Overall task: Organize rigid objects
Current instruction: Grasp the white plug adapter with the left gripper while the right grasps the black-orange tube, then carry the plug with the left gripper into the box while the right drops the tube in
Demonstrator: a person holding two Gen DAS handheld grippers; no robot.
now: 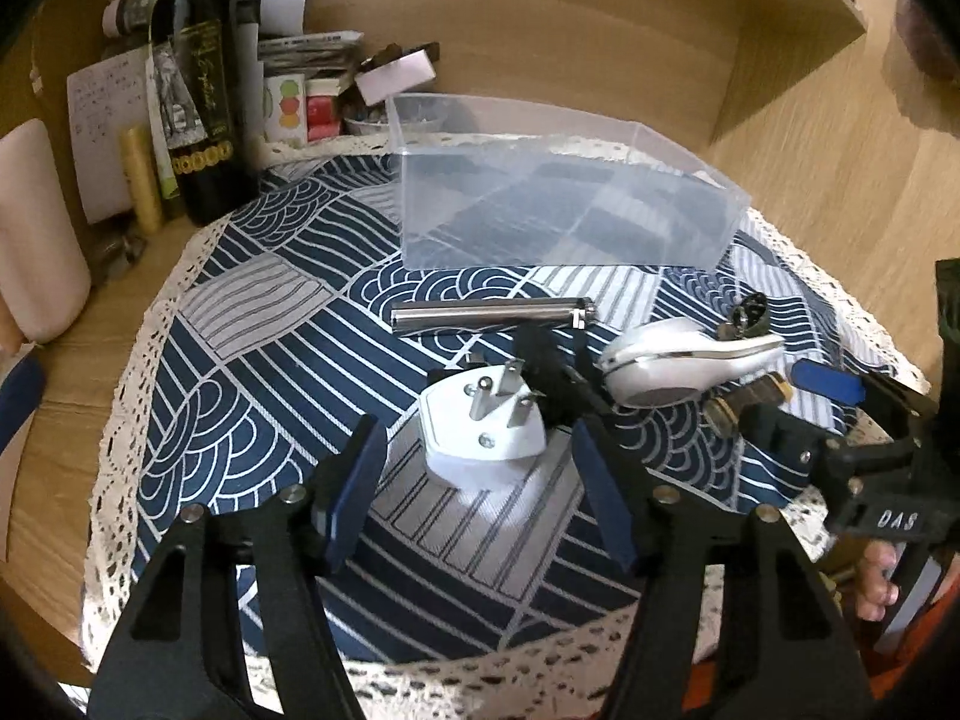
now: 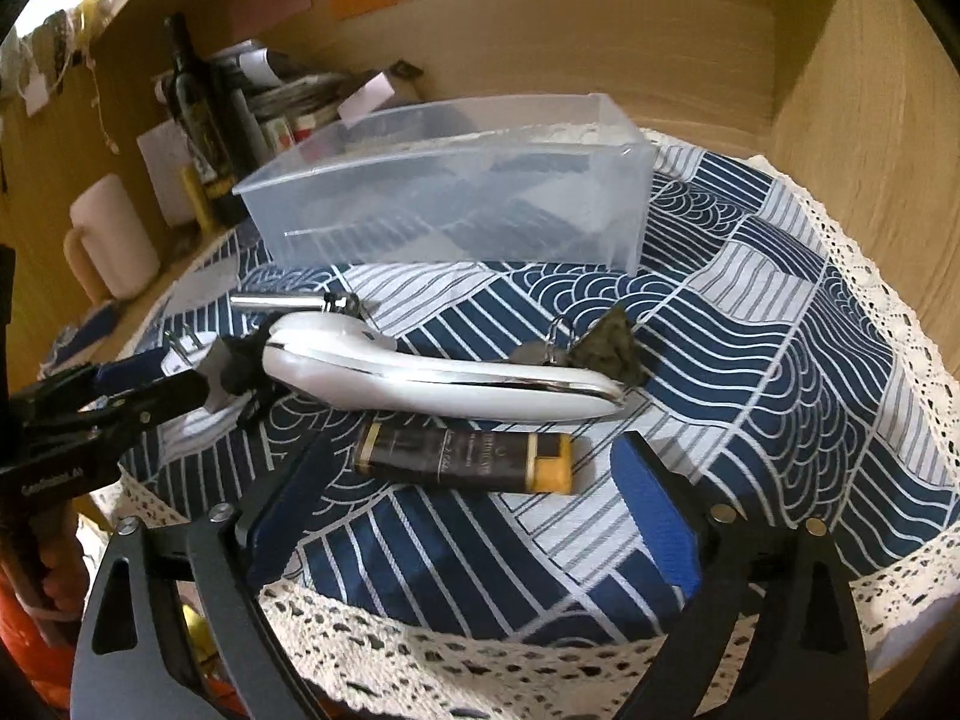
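**Two open grippers before an empty clear bin**

Left gripper (image 1: 480, 480) spread wide, white plug adapter (image 1: 483, 420) just ahead. Right gripper (image 2: 474, 510) likewise wide, near a brown-and-gold lighter (image 2: 465, 459). Beyond: white handheld device (image 2: 432, 375), steel cylinder (image 1: 492, 315), possibly keys (image 2: 555, 351). Farthest, the clear plastic bin (image 1: 564, 204) holds nothing.

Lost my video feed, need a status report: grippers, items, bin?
Left gripper open around white plug. Right gripper open at brown tube. Clear bin holds nothing. Nothing in the way.
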